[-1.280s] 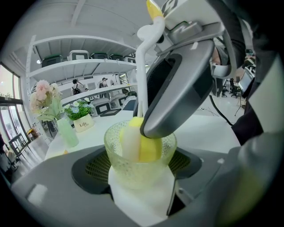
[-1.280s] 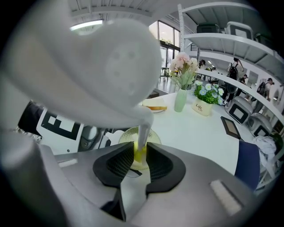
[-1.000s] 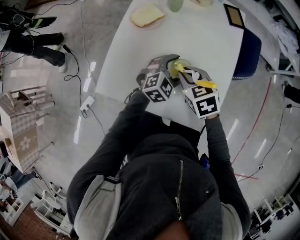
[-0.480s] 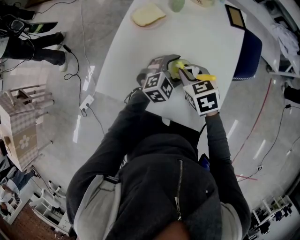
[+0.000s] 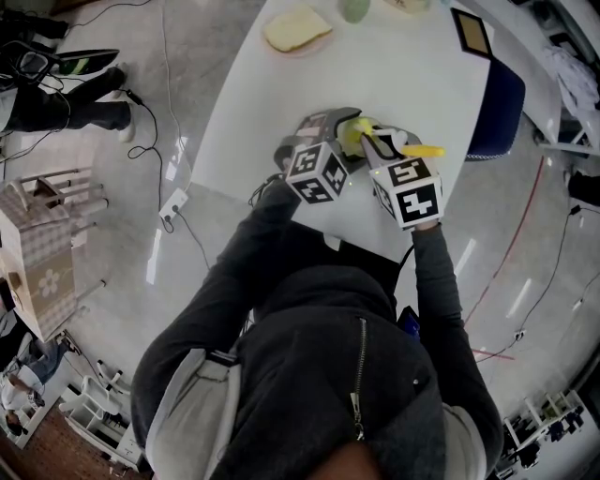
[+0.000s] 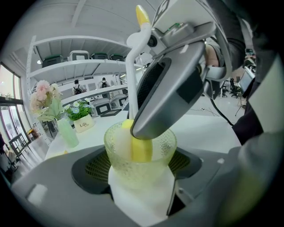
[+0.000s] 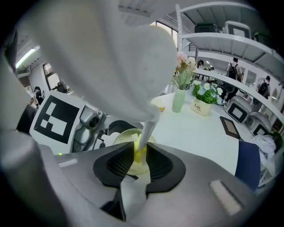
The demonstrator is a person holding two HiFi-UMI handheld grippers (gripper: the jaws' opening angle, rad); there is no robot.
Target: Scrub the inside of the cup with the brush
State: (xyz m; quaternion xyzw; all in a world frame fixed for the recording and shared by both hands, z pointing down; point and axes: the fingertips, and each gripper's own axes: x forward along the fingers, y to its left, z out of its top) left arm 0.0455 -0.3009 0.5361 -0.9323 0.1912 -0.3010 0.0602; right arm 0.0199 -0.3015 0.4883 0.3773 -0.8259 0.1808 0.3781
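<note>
A yellow-green textured glass cup (image 6: pixel 141 160) stands upright between my left gripper's (image 6: pixel 140 170) pads, which are shut on its lower part. In the head view the cup (image 5: pixel 353 132) sits over the white table (image 5: pixel 412 84), just past the two marker cubes. My right gripper (image 7: pixel 140 160) is shut on the brush's white handle (image 7: pixel 147 129). The brush's yellow sponge head (image 6: pixel 142 150) is down inside the cup, against its wall. The handle (image 6: pixel 130 77) rises out of the rim, with its yellow end (image 5: pixel 424 150) sticking out to the right. The right gripper's body (image 6: pixel 175 84) hangs over the cup's mouth and hides part of its rim.
At the table's far side are a plate with a pale slab (image 5: pixel 294 32), a green vase (image 5: pixel 352 9) and a dark framed picture (image 5: pixel 469 33). A vase of flowers (image 7: pixel 179 99) and a small planter (image 7: pixel 202 106) stand beyond the cup. A blue chair (image 5: pixel 494 105) is at the right edge.
The right gripper has shifted slightly away from me and the brush's yellow handle end has swung up and to the right. The left gripper and the cup have stayed put.
</note>
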